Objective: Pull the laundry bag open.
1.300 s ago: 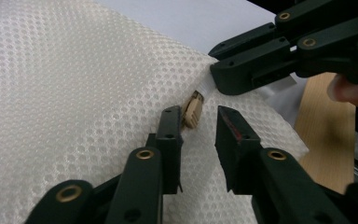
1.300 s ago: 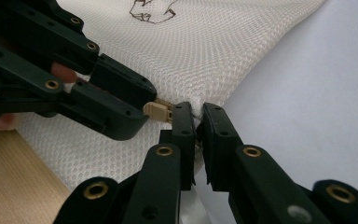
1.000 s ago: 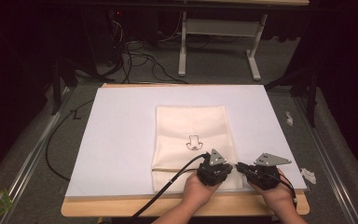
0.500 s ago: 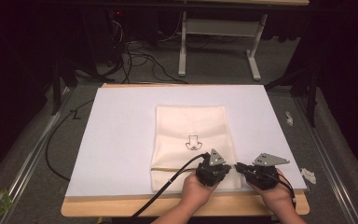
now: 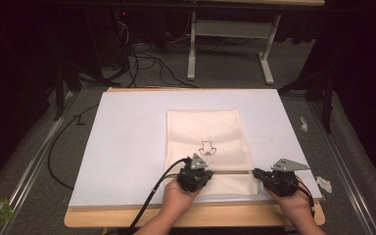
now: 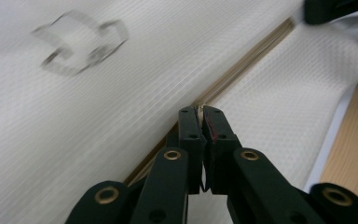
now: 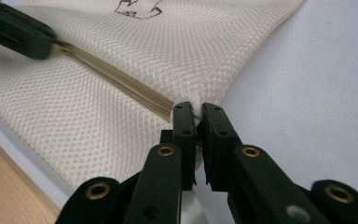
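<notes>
Nearest the person, a bare strip of wooden table [image 5: 127,215] edge, then the white sheet [image 5: 127,142] covering most of the top. Both hands in at that near edge. Left gripper [image 5: 195,175] over the near part of the cream mesh bag [image 5: 205,129], jaws pressed nearly together, clamped on something small at the zipper [image 6: 242,65] line, likely the pull, too small to tell for sure. Jaws just finished closing, with that zipper piece between them. Right gripper [image 5: 260,174] at the bag's right edge, jaws likewise nearly together, pinching the mesh corner [image 7: 196,106] right where the zipper ends. Zipper running straight across between the two grippers, parallel to the near edge, a narrow band of mesh on the person's side of it.

Farther out, the rest of the bag lying flat, roughly centred on the sheet, a small black drawing [image 5: 207,147] printed just past the zipper. Wide bare sheet left of the bag, a narrower bare margin on the right, more open sheet beyond the far edge of the bag. Black cable [image 5: 149,200] trailing off the near edge from the left gripper.

Past the table, grey floor with loose cables [image 5: 142,56] and a white desk frame [image 5: 230,34].
</notes>
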The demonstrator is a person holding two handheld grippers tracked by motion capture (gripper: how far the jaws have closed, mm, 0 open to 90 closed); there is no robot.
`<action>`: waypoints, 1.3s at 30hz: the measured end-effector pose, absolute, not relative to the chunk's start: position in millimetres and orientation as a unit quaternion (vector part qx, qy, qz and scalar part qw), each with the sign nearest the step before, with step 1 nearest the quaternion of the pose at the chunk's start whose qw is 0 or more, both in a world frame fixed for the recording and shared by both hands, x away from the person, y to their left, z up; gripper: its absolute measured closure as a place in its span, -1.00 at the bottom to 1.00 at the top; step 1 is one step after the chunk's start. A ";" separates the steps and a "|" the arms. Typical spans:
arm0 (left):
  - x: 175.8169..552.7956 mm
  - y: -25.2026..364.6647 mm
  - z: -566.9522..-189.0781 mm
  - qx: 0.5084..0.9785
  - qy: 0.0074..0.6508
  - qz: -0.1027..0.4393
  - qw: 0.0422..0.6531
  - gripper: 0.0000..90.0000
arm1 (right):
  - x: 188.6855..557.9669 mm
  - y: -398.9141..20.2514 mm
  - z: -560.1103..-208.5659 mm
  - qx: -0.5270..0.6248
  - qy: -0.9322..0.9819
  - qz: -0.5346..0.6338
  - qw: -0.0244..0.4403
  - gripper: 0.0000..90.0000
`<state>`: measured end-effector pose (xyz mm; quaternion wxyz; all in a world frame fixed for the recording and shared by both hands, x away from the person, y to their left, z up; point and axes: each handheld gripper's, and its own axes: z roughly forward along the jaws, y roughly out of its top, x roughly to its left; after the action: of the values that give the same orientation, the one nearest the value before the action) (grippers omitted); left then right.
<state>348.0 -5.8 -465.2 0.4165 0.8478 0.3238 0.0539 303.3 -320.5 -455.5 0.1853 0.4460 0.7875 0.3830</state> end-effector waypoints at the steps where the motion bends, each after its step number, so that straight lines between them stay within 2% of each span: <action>1: 348.1 5.7 -465.5 0.847 0.331 0.053 0.413 0.95 | 303.8 -321.2 -456.1 0.447 0.787 0.383 0.185 0.91; 3: 347.6 28.3 -464.7 0.842 0.344 0.041 0.413 0.95 | 303.2 -320.8 -456.7 0.447 0.787 0.387 0.178 0.91; 8: 345.2 74.2 -465.8 0.838 0.369 0.058 0.397 0.95 | 300.0 -312.5 -455.0 0.434 0.796 0.376 0.194 0.91; 12: 353.1 111.6 -472.0 0.820 0.399 0.034 0.408 0.95 | 301.8 -323.5 -455.3 0.451 0.784 0.378 0.198 0.91; 14: 357.2 124.0 -467.5 0.820 0.400 0.050 0.407 0.95 | 301.7 -328.2 -454.5 0.459 0.778 0.382 0.196 0.91; 16: 359.6 130.5 -466.4 0.812 0.406 0.038 0.419 0.95 | 300.7 -329.8 -453.8 0.459 0.776 0.385 0.198 0.91; 19: 355.2 124.3 -467.2 0.829 0.386 0.064 0.400 0.94 | 298.6 -325.5 -454.5 0.457 0.778 0.377 0.208 0.90; 24: 353.5 124.7 -465.8 0.831 0.367 0.054 0.414 0.93 | 298.9 -332.0 -457.1 0.459 0.775 0.385 0.203 0.85; 25: 352.2 127.0 -462.8 0.828 0.365 0.066 0.421 0.88 | 298.2 -334.7 -458.9 0.458 0.772 0.392 0.200 0.76; 27: 352.1 129.2 -460.5 0.824 0.367 0.076 0.426 0.81 | 297.5 -335.5 -459.0 0.458 0.771 0.395 0.200 0.72; 28: 352.2 130.9 -458.8 0.820 0.370 0.079 0.429 0.70 | 297.5 -336.7 -458.3 0.454 0.769 0.402 0.204 0.65; 29: 352.5 133.1 -457.1 0.815 0.371 0.083 0.438 0.57 | 296.6 -337.8 -455.7 0.457 0.761 0.411 0.205 0.46; 30: 352.4 135.5 -455.2 0.810 0.373 0.090 0.444 0.57 | 296.6 -337.8 -455.7 0.457 0.761 0.411 0.205 0.46; 31: 352.3 139.5 -452.9 0.801 0.376 0.108 0.453 0.40 | 296.5 -339.7 -453.3 0.455 0.753 0.425 0.213 0.23; 32: 352.3 139.5 -452.9 0.801 0.376 0.108 0.453 0.29 | 296.5 -339.7 -453.3 0.455 0.753 0.425 0.213 0.23; 33: 352.0 142.3 -451.6 0.798 0.378 0.127 0.453 0.29 | 296.8 -340.6 -452.3 0.455 0.747 0.431 0.220 0.13; 34: 351.7 144.0 -451.0 0.795 0.379 0.140 0.452 0.16 | 297.7 -342.3 -450.9 0.455 0.741 0.436 0.233 0.00; 35: 351.7 146.9 -450.2 0.792 0.381 0.162 0.448 -0.04 | 299.8 -345.8 -449.0 0.463 0.729 0.438 0.250 -0.22; 36: 352.2 149.7 -449.9 0.790 0.383 0.178 0.445 -0.04 | 299.8 -345.8 -449.0 0.463 0.729 0.438 0.250 -0.22; 37: 352.8 153.3 -449.5 0.787 0.386 0.200 0.438 -0.23 | 303.2 -353.3 -447.0 0.475 0.715 0.436 0.269 -0.36; 38: 353.8 157.7 -449.2 0.783 0.391 0.221 0.430 -0.23 | 303.2 -353.3 -447.0 0.475 0.715 0.436 0.269 -0.36; 39: 355.2 163.3 -449.1 0.780 0.395 0.238 0.423 -0.37 | 305.3 -365.4 -445.0 0.489 0.701 0.430 0.290 -0.48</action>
<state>355.2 163.3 -449.1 0.4234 0.7798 0.3953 0.2376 305.3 -365.4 -445.0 0.2904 0.4893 0.7010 0.4299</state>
